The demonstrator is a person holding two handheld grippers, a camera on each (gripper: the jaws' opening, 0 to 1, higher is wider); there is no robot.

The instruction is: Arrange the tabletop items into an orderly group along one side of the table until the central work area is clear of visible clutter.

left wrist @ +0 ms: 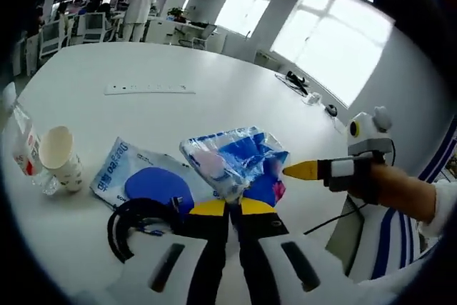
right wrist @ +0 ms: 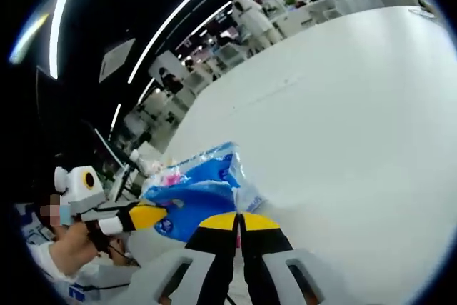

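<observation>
White table in bright office. Left gripper jaws closed on blue tissue pack, lower centre. Right gripper jaws closed on same pack. Paper cup, flat blue packet, black cable at lower left.

I see my left gripper with yellow-tipped black fingers on a white body; my right gripper matches. Between them is a clear plastic pack, printed in bright blue with white and a touch of pink. On the white bench lie a pale blue wipes packet with a dark blue round patch, a black cable, and a cream paper cup with small dark markings.
</observation>
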